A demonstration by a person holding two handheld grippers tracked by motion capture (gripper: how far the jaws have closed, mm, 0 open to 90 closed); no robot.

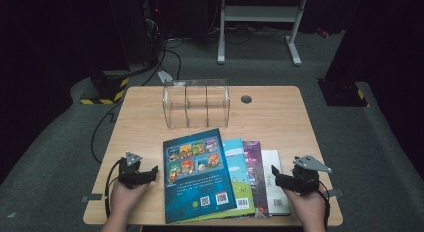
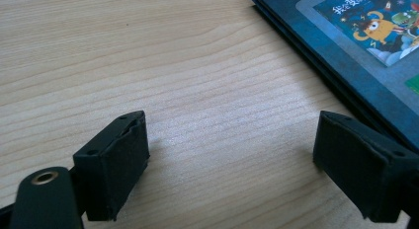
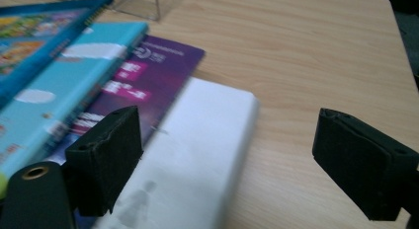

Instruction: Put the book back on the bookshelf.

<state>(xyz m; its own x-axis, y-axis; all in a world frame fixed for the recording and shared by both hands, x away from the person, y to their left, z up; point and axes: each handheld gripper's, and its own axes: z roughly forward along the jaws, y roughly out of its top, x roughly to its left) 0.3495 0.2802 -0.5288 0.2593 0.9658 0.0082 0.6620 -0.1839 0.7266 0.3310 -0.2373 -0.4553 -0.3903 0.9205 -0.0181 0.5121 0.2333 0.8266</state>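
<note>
While the books (image 1: 220, 174) are fanned at lower centre, both grippers, left (image 1: 146, 175) and right (image 1: 278, 175), are held apart, empty.

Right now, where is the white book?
In the high view, the white book lies at the right end of the overlapping row of books, partly under the purple book, near the table's front edge and beside the right gripper.

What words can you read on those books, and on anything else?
Dark blue book: Chinese title letters in the left gripper view, cut off; barcodes and back text too small.
Light blue book: white labels blurred.
Purple book: pink labels with white letters, blurred.
White book: faint mark, unreadable.
Clear box: no words.
</note>
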